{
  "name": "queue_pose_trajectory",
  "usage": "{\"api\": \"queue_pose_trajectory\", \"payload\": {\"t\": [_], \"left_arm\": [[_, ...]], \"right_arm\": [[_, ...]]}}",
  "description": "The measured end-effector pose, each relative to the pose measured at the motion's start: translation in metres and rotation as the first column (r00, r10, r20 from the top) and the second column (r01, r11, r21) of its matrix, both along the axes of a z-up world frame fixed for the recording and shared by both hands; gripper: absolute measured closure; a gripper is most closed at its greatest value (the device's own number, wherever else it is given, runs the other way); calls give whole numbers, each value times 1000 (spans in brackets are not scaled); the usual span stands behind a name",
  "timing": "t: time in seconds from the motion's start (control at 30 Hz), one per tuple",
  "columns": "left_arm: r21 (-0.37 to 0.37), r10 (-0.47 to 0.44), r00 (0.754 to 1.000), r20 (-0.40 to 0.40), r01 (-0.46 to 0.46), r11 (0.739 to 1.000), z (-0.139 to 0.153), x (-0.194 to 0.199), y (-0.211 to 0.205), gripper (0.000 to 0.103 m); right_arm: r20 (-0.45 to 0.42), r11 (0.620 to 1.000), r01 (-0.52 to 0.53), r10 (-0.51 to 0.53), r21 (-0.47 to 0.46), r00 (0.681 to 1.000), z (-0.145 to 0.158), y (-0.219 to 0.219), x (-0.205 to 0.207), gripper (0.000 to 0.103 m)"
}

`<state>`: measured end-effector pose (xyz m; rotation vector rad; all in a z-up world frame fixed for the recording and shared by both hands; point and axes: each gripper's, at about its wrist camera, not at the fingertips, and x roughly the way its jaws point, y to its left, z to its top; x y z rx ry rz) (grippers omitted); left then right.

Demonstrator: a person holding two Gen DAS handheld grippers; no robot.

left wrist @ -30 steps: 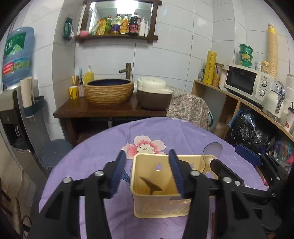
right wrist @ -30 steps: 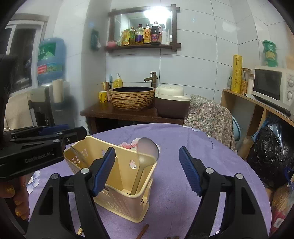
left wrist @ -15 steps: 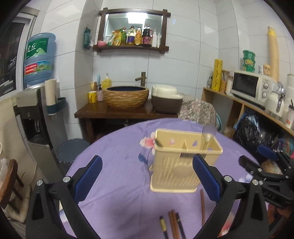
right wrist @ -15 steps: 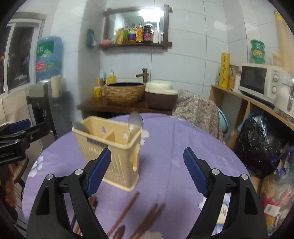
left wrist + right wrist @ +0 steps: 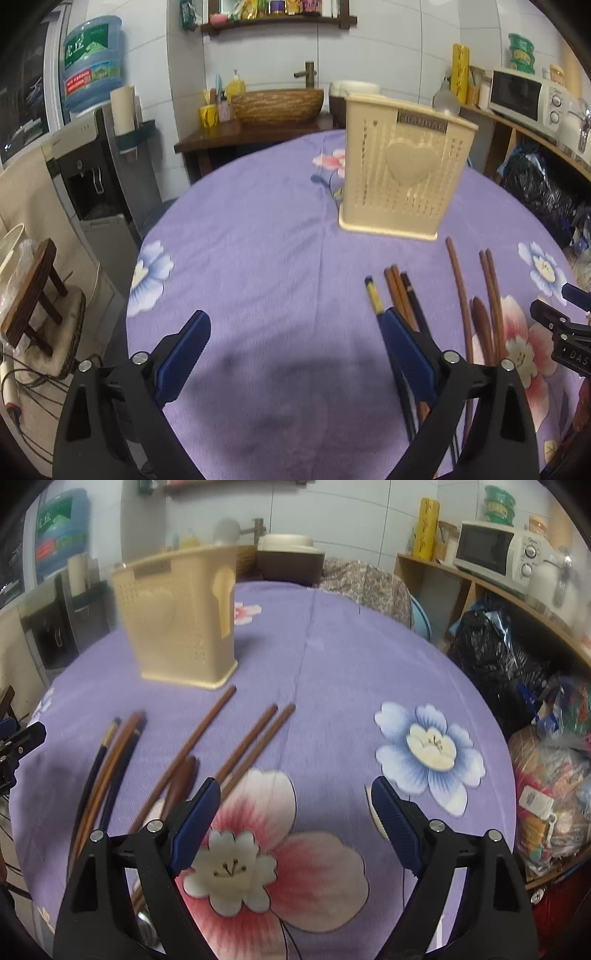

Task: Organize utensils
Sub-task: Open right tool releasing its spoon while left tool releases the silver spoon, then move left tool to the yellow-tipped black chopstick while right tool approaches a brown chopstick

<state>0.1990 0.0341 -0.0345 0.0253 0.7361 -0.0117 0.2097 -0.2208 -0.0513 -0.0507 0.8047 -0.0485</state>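
Observation:
A cream plastic utensil holder (image 5: 400,166) stands upright on the purple flowered tablecloth (image 5: 258,258); it also shows in the right wrist view (image 5: 181,616), with a spoon bowl (image 5: 226,531) rising above its rim. Several brown and dark chopsticks (image 5: 402,295) and a brown wooden spoon (image 5: 482,325) lie on the cloth in front of it, seen too in the right wrist view (image 5: 207,734). My left gripper (image 5: 291,350) is open and empty, low over the cloth. My right gripper (image 5: 295,816) is open and empty, just right of the chopsticks.
A wooden counter with a woven basin (image 5: 277,105) and a rice cooker (image 5: 290,557) stands behind the table. A water dispenser (image 5: 92,147) is at the left, a stool (image 5: 33,291) below it. Shelves with a microwave (image 5: 491,554) and bags (image 5: 495,653) line the right.
Both grippers have pulled back from the holder toward the table's near side and dropped lower. The chopsticks and wooden spoon on the cloth have come into view.

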Motion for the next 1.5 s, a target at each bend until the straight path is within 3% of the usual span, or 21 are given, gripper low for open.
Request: {"api": "queue_pose_trajectory", "payload": {"t": [0.27, 0.57, 1.1, 1.33, 1.5], "left_arm": [[-9, -43, 998, -35, 43, 999, -7, -6, -10, 24], [-21, -62, 996, -60, 60, 998, -13, -10, -21, 24], [-7, -94, 988, -119, 94, 996, -25, -7, -35, 26], [-62, -120, 980, -161, 111, 992, -32, 4, -40, 38], [-42, -115, 977, -180, 109, 993, -37, 14, -46, 47]], "right_arm": [[-45, 998, -64, 63, -2, 997, -11, 26, -9, 20], [-82, 994, -105, 104, -5, 991, -17, 48, -8, 20], [-144, 998, -57, 53, -27, 988, -26, 25, -6, 20], [-107, 999, -26, 29, 35, 994, -19, 10, -8, 20], [-84, 999, -23, 27, 48, 996, -16, 9, -11, 20]]}}
